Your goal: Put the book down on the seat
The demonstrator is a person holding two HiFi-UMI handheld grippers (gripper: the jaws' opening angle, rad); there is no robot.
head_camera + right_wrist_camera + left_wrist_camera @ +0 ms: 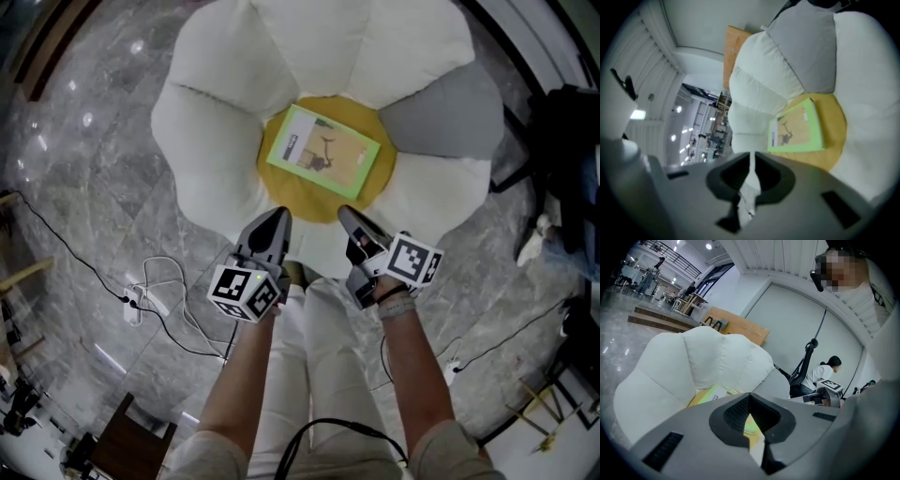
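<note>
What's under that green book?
The book lies flat on the seat's yellow middle, ringed by white cushions. The patch of yellow directly beneath the book is covered, so I can't see it.

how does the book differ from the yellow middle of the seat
The book is a rectangle with a green border and a tan cover picture; the yellow middle is plain and round. The book is the smaller of the two and lies on top of the yellow middle, covering much of it, with yellow showing all round. The book has straight edges and sharp corners; the yellow middle has a curved outline. Both lie flat at the seat's centre, ringed by the petals.
</note>
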